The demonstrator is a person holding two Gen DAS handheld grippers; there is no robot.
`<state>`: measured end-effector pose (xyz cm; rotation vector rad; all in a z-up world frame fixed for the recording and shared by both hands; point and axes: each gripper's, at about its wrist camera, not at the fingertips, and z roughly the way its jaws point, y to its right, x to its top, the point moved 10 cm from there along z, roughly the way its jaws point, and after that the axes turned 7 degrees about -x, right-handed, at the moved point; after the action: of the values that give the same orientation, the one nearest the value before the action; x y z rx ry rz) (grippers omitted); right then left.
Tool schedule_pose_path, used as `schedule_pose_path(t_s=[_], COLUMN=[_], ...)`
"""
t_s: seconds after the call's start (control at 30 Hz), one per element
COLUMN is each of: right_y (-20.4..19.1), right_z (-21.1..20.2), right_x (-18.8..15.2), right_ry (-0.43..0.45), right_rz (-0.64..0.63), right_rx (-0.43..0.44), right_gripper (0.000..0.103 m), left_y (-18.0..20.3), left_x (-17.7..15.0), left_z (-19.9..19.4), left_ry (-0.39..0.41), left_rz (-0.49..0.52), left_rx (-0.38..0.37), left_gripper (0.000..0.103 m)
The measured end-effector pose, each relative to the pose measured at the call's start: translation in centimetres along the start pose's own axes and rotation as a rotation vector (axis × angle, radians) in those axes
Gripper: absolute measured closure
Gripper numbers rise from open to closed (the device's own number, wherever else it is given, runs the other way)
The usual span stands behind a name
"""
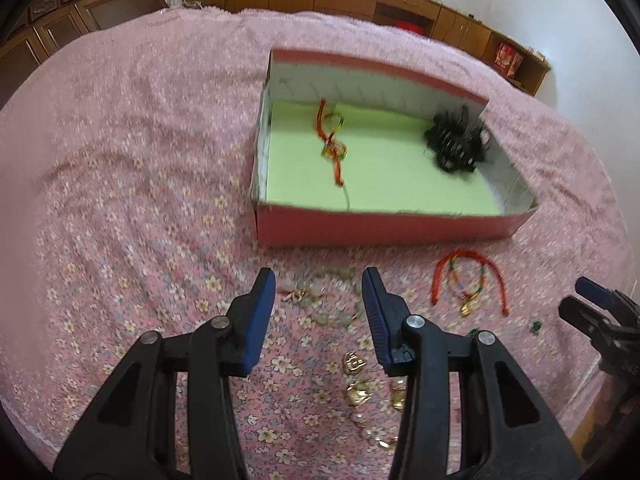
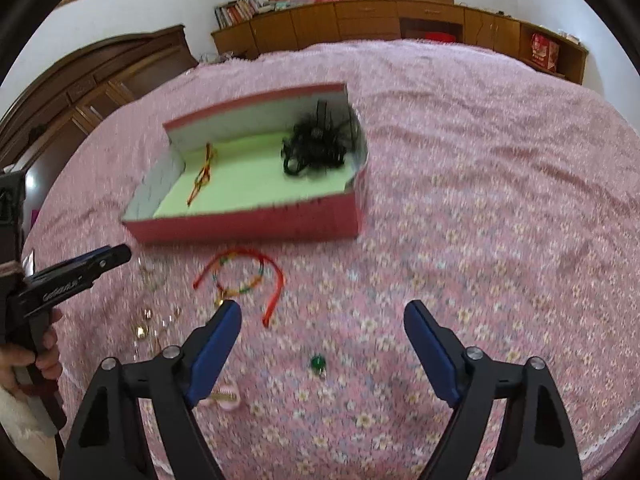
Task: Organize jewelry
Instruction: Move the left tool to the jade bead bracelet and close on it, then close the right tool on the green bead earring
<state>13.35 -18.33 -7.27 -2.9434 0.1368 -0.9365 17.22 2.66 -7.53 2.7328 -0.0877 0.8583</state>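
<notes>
Hovering my left tongs [image 1: 318, 280] and right tongs [image 2: 322, 314], both apart and empty, above beads [image 1: 320, 300] and a red cord necklace [image 2: 240, 276] lying on the floral bedspread [image 2: 480, 200] beside the box [image 2: 248, 224].

The bedspread [image 1: 140, 160] is pink with a small cream-and-yellow flower print. The box [image 1: 380, 228] is red outside, white on its inner walls, pale green on its floor. In it lie a red, yellow and green cord bracelet [image 1: 332, 140] and a black tangle of hair accessories [image 1: 456, 140]. On the bedspread, a red cord necklace [image 2: 244, 276] carries multicoloured beads and a gold pendant; a small green gem [image 2: 318, 361] lies nearby. Both tools, left [image 1: 319, 280] and right [image 2: 322, 312], are black with blue pads
</notes>
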Motion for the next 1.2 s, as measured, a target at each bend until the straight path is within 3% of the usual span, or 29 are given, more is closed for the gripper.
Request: schedule_pose_path(t_s=[0.43,0.67,0.93,1.1,1.2], right_y=[0.4,0.6,1.1,1.0,1.0], right_z=[2.2,3.0,3.9,3.6,3.5], right_x=[-4.0,-4.7,-5.0,-4.9,-4.8], right_ry=[-0.112,-0.123,-0.139,-0.122,-0.115], right_rz=[-0.035,-0.053,-0.034,-0.038,-0.036], right_rx=[0.001,-0.027,-0.022,-0.023,-0.017], right_gripper=[0.038,0.046,0.052,0.074,0.086], left_y=[-1.0,-0.7,-0.8,-1.3,-1.6], left_x=[-1.8,-2.3,-1.9,-2.4,-2.6], left_z=[3.3,5.0,6.3,5.5,4.9], left_ry=[-0.032,-0.061,-0.063,-0.051,-0.048], left_rz=[-0.019,0.036,0.036,0.022,0.013], left_rx=[-0.001,0.041,0.036,0.027,0.015], left_gripper=[0.067,0.067,0.068,0.082,0.098])
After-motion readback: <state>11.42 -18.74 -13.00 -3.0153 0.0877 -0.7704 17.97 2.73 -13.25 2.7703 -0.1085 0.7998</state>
